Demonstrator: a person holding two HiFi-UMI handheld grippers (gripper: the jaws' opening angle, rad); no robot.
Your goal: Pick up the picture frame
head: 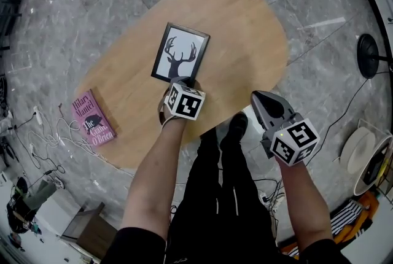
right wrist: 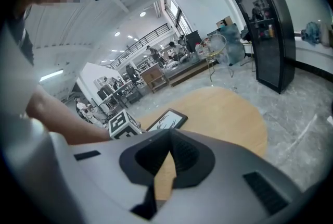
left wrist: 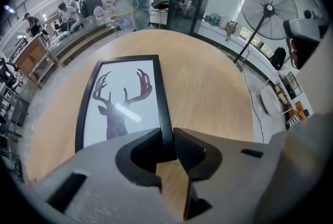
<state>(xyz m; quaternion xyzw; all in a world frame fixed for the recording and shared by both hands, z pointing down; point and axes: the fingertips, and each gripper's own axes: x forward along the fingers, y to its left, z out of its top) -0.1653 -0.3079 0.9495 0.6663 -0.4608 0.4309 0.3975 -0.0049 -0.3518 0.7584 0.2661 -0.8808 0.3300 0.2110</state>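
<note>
Two grippers show low in my head view. My right gripper (head: 261, 98) hangs at lower right, by the near edge of the oval wooden table (head: 245, 29), jaws pressed together on nothing. My left gripper (head: 184, 81), just left of centre, points steeply down and is clamped on the near right border of the picture frame (head: 180, 53). It lies at centre, deer print up. At left, a pink book (head: 93, 116) lies on the table's edge.

pink book (head: 94, 116), cover reading Hilary Mantel, The Giant, O'Brien
</note>
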